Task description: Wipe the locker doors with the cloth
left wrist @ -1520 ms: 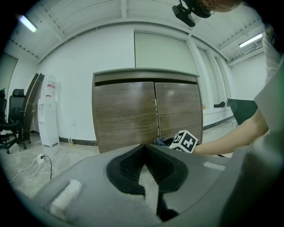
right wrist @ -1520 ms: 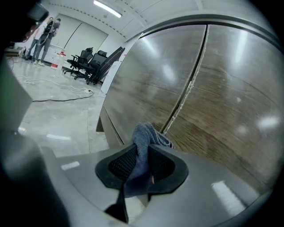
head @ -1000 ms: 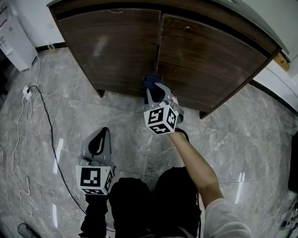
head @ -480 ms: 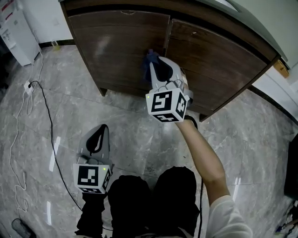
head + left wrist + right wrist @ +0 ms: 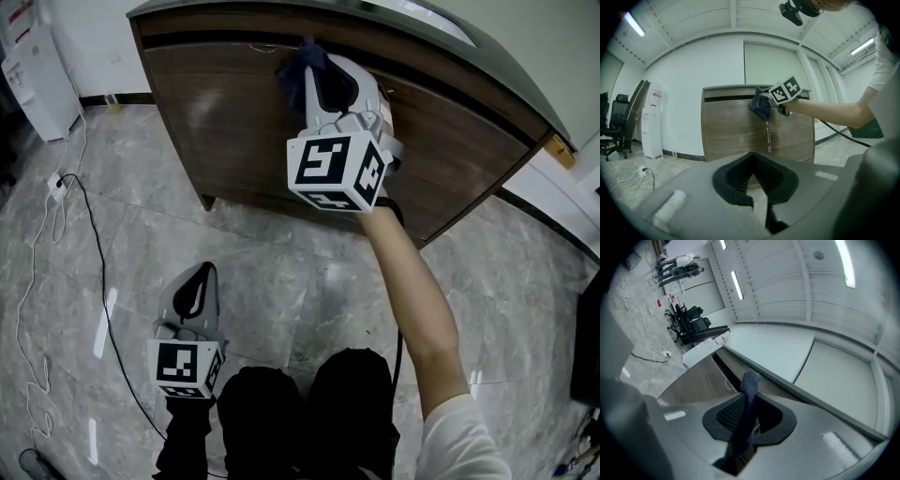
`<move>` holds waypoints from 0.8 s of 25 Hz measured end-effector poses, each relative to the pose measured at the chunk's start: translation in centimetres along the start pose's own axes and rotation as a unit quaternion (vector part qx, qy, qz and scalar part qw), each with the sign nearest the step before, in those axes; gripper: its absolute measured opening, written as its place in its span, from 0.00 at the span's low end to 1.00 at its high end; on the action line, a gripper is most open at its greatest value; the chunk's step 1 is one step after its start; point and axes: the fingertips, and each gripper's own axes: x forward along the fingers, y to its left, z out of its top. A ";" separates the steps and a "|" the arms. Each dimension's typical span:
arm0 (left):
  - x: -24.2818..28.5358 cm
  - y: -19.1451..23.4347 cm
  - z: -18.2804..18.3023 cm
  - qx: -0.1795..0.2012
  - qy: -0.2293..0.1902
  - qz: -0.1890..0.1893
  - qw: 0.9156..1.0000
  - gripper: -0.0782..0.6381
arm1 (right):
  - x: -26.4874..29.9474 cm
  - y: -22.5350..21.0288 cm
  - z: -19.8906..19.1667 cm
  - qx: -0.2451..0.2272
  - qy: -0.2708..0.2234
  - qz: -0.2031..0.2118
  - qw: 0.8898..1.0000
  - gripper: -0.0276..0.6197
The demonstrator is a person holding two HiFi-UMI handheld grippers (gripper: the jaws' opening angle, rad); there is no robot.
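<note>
Right gripper is seen in the head view raised at the end of an outstretched bare arm, its jaws clamped on a crumpled dark blue cloth; the jaws have just been closing with that cloth between them. The cloth is pressed against the top edge of the brown wooden locker, close to the seam between its two doors. Both doors are shut, so nothing of the contents can be made out. The left gripper is held low over the grey marble floor, well apart from the locker, its jaws together and empty. In the left gripper view, the left gripper is pointed at the locker, and the cloth is seen bunched against the upper door fronts beside the seam. In the right gripper view, the cloth is gripped between the pads of the right gripper and stands up past the jaw tips, just beneath the locker's top.
</note>
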 end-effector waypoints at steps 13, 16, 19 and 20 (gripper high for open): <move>-0.1 1.2 -0.5 -0.006 0.002 0.009 1.000 0.11 | 2.6 3.3 -3.9 -0.028 0.055 0.025 0.998 0.14; 0.0 1.3 -0.7 -0.009 0.004 0.009 1.000 0.11 | 2.6 4.7 -4.6 -0.031 0.060 0.036 0.997 0.14; 0.0 1.4 -1.0 -0.010 0.007 0.010 1.000 0.11 | 2.4 6.2 -5.7 -0.026 0.068 0.046 0.996 0.14; 0.0 1.5 -1.2 -0.010 0.008 0.011 1.000 0.11 | 2.3 6.7 -6.0 -0.025 0.071 0.050 0.996 0.14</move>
